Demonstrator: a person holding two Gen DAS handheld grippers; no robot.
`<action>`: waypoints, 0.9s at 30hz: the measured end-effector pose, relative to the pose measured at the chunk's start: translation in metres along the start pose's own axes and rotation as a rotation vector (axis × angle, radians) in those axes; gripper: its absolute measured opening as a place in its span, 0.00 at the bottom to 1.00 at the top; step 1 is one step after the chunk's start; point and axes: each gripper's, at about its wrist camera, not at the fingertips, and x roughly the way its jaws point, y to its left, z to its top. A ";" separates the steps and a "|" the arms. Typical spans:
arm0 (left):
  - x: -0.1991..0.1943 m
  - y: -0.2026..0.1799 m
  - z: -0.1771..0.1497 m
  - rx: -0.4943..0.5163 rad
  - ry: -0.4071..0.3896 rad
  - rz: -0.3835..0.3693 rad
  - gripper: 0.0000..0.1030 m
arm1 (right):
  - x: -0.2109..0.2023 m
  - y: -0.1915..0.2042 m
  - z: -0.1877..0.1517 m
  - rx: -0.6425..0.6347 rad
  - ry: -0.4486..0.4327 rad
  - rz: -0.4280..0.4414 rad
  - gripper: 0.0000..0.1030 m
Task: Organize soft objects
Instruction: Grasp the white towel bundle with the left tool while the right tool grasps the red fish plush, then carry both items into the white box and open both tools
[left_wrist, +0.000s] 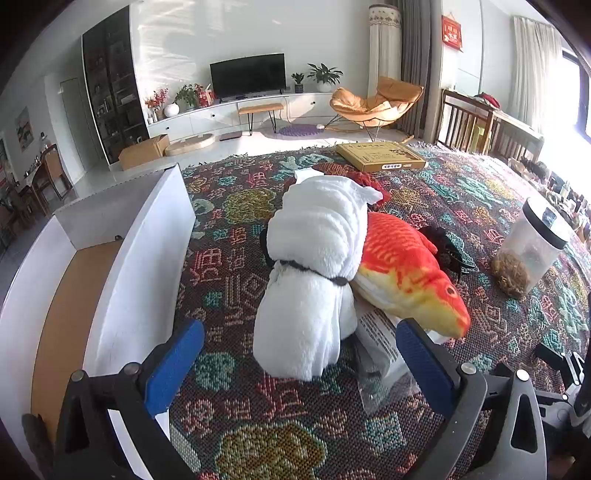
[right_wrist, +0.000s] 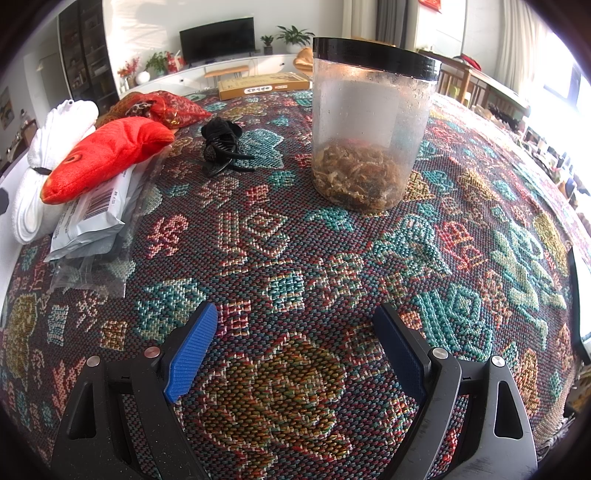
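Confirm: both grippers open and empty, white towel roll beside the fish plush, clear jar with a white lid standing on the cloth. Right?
One error: the jar's lid is black, not white, as the right wrist view shows. The rest holds: left gripper and right gripper are open and empty, and the white towel roll lies beside the fish plush on the cloth.

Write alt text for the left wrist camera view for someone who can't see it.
An open left gripper hovers before a rolled white plush towel bound with a black band on a patterned woven tablecloth. An orange plush fish leans against the towel's right side, over plastic packets; a white box stands left, a black-lidded jar right.
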 end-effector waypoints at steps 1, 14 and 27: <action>0.012 0.003 0.010 -0.001 0.027 -0.015 1.00 | -0.004 -0.004 0.001 0.026 -0.008 0.052 0.86; 0.003 0.030 0.008 -0.156 0.102 -0.162 0.39 | 0.020 0.097 0.139 -0.026 0.095 0.505 0.83; -0.122 0.115 -0.018 -0.290 -0.048 -0.178 0.39 | -0.080 0.041 0.114 0.036 0.044 0.630 0.20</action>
